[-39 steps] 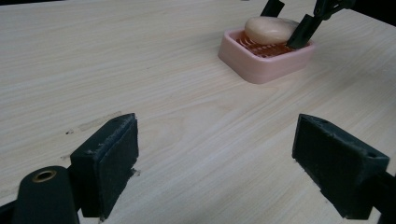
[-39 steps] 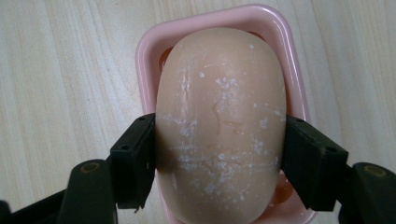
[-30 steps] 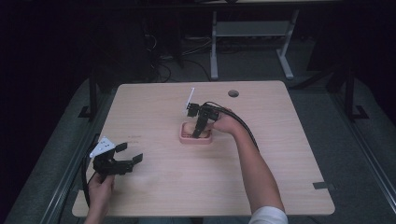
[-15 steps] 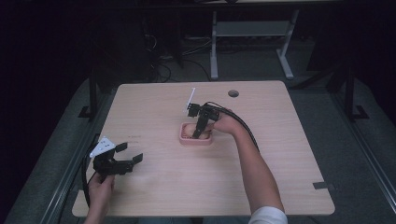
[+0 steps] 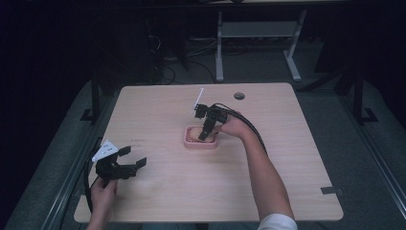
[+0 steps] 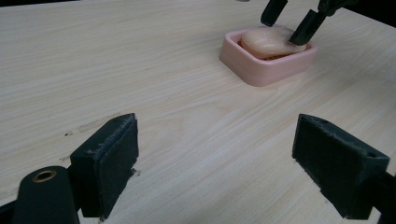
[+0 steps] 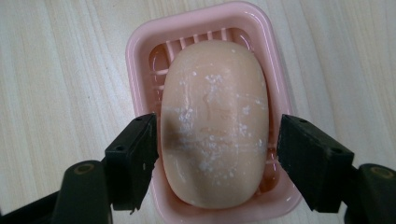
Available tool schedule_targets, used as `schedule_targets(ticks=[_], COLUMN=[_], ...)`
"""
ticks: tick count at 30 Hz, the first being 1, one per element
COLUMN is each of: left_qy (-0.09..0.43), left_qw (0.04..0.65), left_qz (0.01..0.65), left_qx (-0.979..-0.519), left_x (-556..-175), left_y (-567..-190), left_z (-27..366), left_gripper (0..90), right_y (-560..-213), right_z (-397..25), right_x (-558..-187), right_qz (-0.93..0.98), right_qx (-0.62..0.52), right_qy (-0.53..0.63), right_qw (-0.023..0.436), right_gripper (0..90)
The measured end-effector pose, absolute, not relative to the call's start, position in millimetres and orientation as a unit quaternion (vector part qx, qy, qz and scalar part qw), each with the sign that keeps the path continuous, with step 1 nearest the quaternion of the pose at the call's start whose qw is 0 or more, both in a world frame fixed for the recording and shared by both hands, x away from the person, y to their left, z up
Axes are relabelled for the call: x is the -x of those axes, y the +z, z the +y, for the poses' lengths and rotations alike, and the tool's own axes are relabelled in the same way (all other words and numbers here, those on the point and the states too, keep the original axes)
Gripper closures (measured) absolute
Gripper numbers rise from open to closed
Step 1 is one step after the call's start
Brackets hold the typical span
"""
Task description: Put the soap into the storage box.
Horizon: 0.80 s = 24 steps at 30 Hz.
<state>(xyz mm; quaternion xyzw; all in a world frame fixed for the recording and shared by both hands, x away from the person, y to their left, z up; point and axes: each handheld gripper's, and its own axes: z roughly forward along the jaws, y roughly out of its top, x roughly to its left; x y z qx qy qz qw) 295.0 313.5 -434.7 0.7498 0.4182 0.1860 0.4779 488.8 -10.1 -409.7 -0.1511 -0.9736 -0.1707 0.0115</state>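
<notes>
A pale peach bar of soap [image 7: 215, 121] lies in a pink soap dish [image 7: 135, 46] near the middle of the table. My right gripper [image 7: 217, 154] points down over it, open, one jaw on each side of the bar, close to its flanks. The high view shows that gripper [image 5: 205, 134] at the dish [image 5: 187, 141]. My left gripper [image 5: 135, 157] is held low near the table's left front edge, open and with nothing in it. In the left gripper view its jaws [image 6: 217, 149] frame bare wood, with the dish [image 6: 264, 70] and soap [image 6: 268, 39] farther off.
The wooden table [image 5: 287, 158] has a round cable hole [image 5: 239, 96] at its back edge. A dark strip of tape [image 5: 332, 190] lies near the right front corner. Grey floor and a metal frame stand behind the table.
</notes>
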Motion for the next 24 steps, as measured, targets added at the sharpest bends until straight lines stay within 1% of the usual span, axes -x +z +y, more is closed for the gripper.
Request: schedule_targets(ticks=[12,20,24], left_qy=[0.186,0.187,0.187], left_qw=[0.476,0.476,0.473], left_qz=[0.417,0.415,0.412], left_qx=[-0.751,-0.753,-0.756], left_x=[-295,-297,-297], left_y=[-435,-435,-435], left_z=[313,310,311], left_gripper=[14.2,14.2,14.2], right_y=[-404,-396,-395], right_z=[-21,-30,-35], right_x=[-484,-480,-478], right_qz=[-0.968,-0.965,-0.965], right_qx=[0.16,0.163,0.162], right_qy=[-0.195,-0.205,-0.206], right_qw=[0.008,-0.004,-0.001], right_gripper=[26.9,26.9,27.3])
